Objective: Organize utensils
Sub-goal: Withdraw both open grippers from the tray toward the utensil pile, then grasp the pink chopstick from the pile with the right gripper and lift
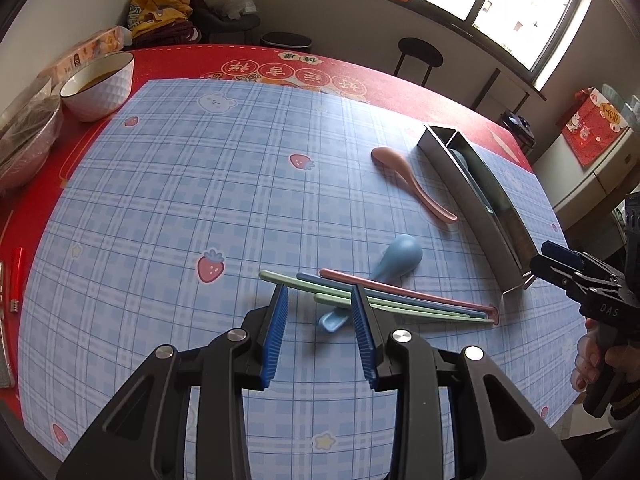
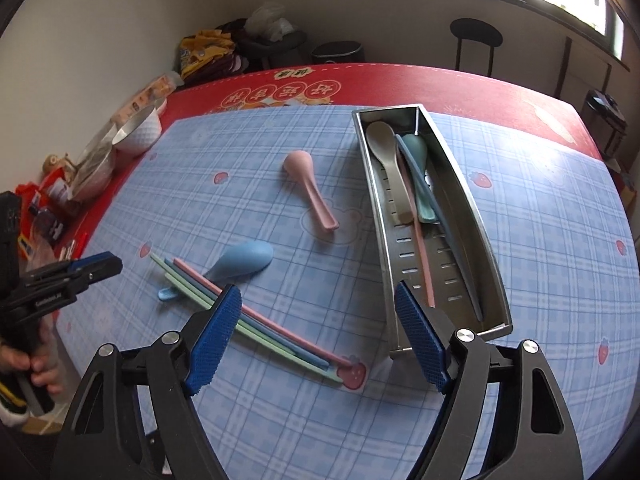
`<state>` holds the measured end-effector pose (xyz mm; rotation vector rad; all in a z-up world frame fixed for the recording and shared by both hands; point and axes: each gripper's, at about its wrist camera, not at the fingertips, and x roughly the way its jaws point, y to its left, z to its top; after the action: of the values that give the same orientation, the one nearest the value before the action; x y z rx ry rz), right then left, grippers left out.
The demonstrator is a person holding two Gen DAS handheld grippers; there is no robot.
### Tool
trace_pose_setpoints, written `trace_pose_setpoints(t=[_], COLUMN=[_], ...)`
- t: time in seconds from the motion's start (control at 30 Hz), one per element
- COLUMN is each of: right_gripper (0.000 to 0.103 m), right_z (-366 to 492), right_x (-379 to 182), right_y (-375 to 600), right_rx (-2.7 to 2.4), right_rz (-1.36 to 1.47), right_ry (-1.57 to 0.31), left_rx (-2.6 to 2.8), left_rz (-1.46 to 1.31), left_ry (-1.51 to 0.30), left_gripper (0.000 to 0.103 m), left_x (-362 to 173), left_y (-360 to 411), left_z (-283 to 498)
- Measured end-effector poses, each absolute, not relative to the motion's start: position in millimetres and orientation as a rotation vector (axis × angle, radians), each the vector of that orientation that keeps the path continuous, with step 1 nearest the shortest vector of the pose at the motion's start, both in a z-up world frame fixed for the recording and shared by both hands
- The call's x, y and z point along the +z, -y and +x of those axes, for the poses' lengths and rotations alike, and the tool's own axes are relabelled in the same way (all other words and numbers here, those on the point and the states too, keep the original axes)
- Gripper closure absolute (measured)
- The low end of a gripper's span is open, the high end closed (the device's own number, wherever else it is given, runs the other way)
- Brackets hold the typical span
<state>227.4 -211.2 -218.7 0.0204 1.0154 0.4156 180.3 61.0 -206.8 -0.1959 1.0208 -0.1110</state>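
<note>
We have two spoons and some chopsticks in the metal tray [image 2: 460,184] on the right; pink spoon [image 2: 310,188], blue spoon [image 2: 244,258] and chopsticks [image 2: 256,320] remain on the near mat, with our left gripper [image 1: 320,320] and right gripper [image 2: 320,340] both open and empty.

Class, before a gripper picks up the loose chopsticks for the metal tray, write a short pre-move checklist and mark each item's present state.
1. Left gripper empty above the chopsticks: ok.
2. Right gripper jaws apart, holding nothing: ok.
3. Chopsticks free to lift: not ok, they lie across the blue spoon.
4. Metal tray has room: ok.
5. Pink spoon clear of the chopsticks: ok.
</note>
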Motion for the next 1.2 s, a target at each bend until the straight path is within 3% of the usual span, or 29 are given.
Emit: trace_pose_setpoints(t=[0.23,0.43,0.93,1.2], right_gripper=[0.063,0.079,0.091,0.092], right_z=[241,250,246,252], right_x=[-240,-266,-281,-283], right_y=[167,123,96,88], right_rx=[0.574,0.695,0.774,0.774], right_rz=[-0.148,-0.346,-0.493,-0.49], right_ry=[-1.085,-1.158,-1.22,-1.234], left_rx=[-0.112,-0.113,-0.109,-0.122], left_rz=[-0.233,-0.256,-0.283,-0.278], left_ry=[-1.009,-1.011,-1.015,-1.023], left_gripper=[0.071,0.071,0.072,0.072], left_x=[-211,-215,-218,-220], left_y=[-80,-92,-112,-110], left_z=[181,180,173,175])
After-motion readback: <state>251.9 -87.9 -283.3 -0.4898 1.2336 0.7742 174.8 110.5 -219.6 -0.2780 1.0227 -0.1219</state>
